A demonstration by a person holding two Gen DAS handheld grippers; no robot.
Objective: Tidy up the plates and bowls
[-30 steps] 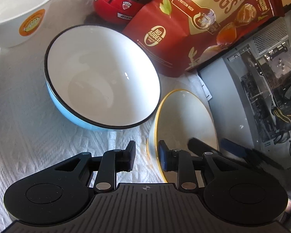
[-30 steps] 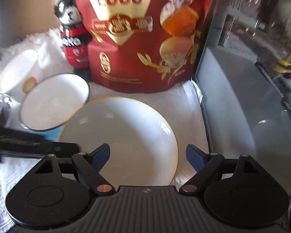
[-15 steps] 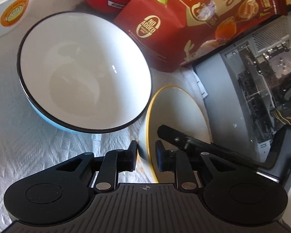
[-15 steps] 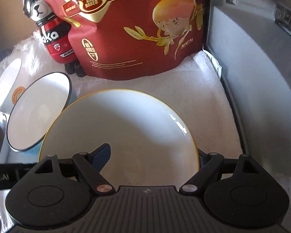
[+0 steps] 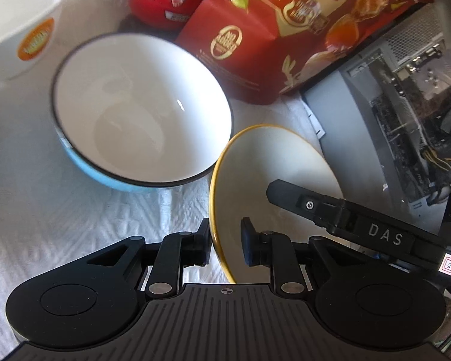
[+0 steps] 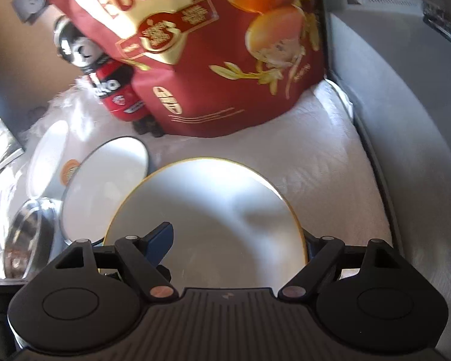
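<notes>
A white plate with a yellow rim (image 5: 273, 162) lies on the white cloth, right of a blue bowl (image 5: 141, 105) with a black rim and white inside. My left gripper (image 5: 225, 246) is shut on the plate's near left rim, one finger outside and one inside. In the right wrist view the same plate (image 6: 219, 210) fills the middle. My right gripper (image 6: 234, 240) is open and closing. Its left pad is over the plate and its right finger is half hidden past the rim. One right finger (image 5: 300, 201) reaches over the plate.
A white bowl with an orange logo (image 5: 24, 21) and a steel bowl (image 6: 27, 234) stand to the left. At the back are a red egg bag (image 6: 225, 60) and a red bear-shaped bottle (image 6: 114, 90). A grey computer case (image 5: 406, 105) walls the right side.
My left gripper's fingers have drawn in onto the plate's rim. My right gripper has rolled and come in over the plate, so its finger now shows above the plate in the left view.
</notes>
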